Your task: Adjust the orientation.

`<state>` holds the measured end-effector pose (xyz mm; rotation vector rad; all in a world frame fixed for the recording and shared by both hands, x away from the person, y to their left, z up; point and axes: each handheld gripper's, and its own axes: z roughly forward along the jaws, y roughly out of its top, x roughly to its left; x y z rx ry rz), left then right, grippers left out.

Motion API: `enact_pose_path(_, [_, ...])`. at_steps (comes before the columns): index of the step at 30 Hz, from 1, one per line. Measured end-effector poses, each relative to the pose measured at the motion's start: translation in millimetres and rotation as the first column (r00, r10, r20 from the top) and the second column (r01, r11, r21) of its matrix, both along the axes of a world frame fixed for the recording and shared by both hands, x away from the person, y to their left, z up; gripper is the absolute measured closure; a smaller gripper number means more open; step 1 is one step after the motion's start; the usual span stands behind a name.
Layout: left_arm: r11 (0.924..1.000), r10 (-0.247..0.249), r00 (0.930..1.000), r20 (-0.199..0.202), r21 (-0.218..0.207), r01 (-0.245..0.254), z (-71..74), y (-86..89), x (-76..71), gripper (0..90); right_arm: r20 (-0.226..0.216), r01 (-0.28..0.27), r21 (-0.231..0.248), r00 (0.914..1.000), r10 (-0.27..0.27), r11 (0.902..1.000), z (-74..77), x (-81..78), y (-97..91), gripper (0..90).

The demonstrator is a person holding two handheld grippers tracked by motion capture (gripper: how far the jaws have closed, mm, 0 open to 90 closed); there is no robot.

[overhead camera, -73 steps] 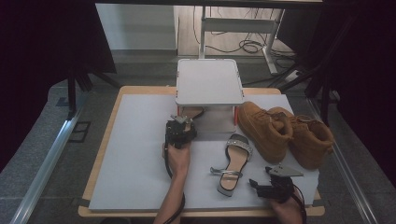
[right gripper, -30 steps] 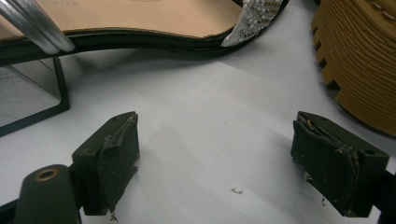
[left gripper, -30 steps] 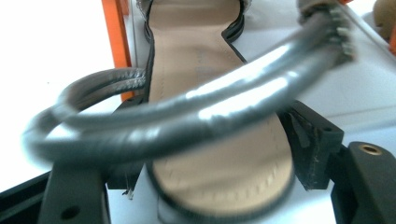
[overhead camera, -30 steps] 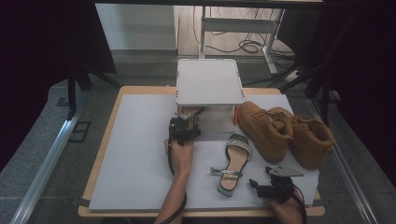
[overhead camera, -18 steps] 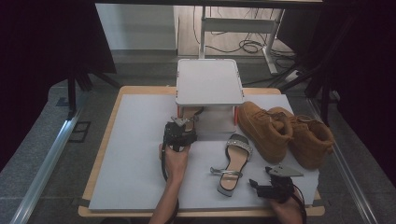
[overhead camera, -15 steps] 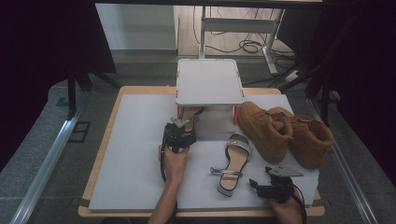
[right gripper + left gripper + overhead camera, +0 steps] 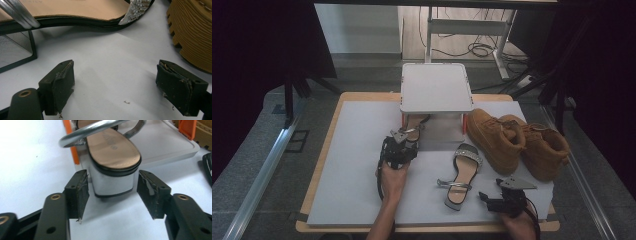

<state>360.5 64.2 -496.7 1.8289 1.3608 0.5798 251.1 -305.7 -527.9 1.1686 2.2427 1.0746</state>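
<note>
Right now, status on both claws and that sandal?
Left claw closing round sandal heel, pads not touching. Right claw open, idle, empty. Sandal toe under white stand.

Each hand-held gripper is black, with a grey three-cornered plate on top. The jaws have worn, scratched pads and brass screws. The arms are bare.

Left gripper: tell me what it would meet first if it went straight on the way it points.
The left gripper would meet the silver block heel of the sandal under the small white shelf. The heel stands between its open pads, which have just been closing, with gaps on both sides; likely first contact.
</note>
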Motion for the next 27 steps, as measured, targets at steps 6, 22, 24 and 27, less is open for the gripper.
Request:
enact_pose_path(6, [0.9975, -0.035, 0.9991, -0.022, -0.062, 0.034, -3.1, 10.7, -4.7, 36.4, 0.0, 0.0, 0.0, 1.0, 0.0, 1.0, 0.0, 0.0, 0.0, 15.4])
enact_pose_path(22, [0.9608, -0.263, 0.9647, 0.011, -0.087, 0.263, -11.4, 14.2, -20.5, 42.1, 0.0, 0.0, 0.0, 1.0, 0.0, 1.0, 0.0, 0.0, 0.1, 15.4])
enact_pose_path(24, [0.9578, -0.277, 0.9608, 0.003, -0.078, 0.277, -13.3, 12.9, -19.3, 45.0, 0.0, 0.001, 0.0, 1.0, -0.001, 1.0, 0.0, 0.0, 0.1, 15.4])
enact_pose_path(27, [0.9569, -0.28, 0.9599, -0.012, -0.084, 0.278, -16.0, 12.4, -16.4, 52.6, 0.0, 0.0, 0.0, 1.0, 0.0, 1.0, 0.0, 0.0, 0.1, 15.4])
